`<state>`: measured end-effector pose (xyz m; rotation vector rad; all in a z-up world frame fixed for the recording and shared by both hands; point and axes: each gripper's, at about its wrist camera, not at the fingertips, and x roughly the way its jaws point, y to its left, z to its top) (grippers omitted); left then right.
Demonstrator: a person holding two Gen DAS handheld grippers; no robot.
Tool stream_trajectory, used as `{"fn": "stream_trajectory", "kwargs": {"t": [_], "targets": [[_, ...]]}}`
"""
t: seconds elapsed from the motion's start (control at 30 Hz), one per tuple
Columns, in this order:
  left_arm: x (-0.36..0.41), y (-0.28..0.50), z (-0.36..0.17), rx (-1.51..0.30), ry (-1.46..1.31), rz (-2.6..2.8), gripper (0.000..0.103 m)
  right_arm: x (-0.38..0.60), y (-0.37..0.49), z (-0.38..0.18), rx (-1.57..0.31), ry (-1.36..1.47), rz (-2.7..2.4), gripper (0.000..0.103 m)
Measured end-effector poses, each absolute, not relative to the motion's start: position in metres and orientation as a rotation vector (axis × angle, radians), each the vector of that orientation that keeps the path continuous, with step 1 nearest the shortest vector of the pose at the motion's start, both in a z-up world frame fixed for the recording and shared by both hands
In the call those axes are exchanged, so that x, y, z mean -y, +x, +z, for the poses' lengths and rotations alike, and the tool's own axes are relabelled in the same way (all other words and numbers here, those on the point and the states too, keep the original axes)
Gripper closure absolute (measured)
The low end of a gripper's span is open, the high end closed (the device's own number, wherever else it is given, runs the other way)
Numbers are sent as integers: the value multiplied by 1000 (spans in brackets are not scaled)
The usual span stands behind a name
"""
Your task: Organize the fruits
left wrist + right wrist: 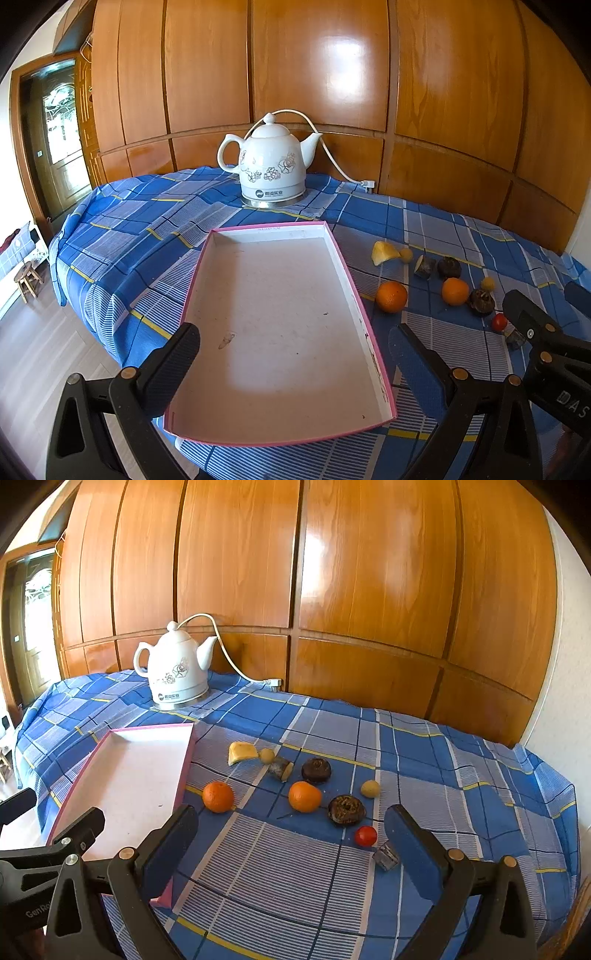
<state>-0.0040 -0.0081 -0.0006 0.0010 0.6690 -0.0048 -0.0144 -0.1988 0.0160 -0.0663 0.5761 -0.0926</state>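
Observation:
A shallow white tray with a pink rim (334, 240) (186, 760) lies empty on the blue checked tablecloth. To its right lie several fruits: two oranges (218, 796) (304, 796), a yellow wedge (241, 752), two small yellow balls (267, 755) (369, 788), two dark round fruits (316, 770) (346, 809), a cut dark piece (280, 768), a red cherry tomato (365, 836) and a small grey piece (385, 856). My left gripper (295, 354) is open over the tray's near end. My right gripper (291, 834) is open above the cloth just in front of the fruits.
A white ceramic electric kettle (271, 162) (177, 668) stands at the back of the table with its cord (236, 664) running to a plug. Wood panelling is behind the table. The table's left edge drops to the floor, where a small stool (27, 280) stands.

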Motion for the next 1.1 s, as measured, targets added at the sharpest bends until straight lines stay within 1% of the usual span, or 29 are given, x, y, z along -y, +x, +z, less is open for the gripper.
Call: {"fn": "stream_trajectory", "kwargs": {"t": [1.1], "targets": [[10, -4, -5, -676, 1, -8, 0, 201, -19, 25, -531, -83, -130, 0]]}}
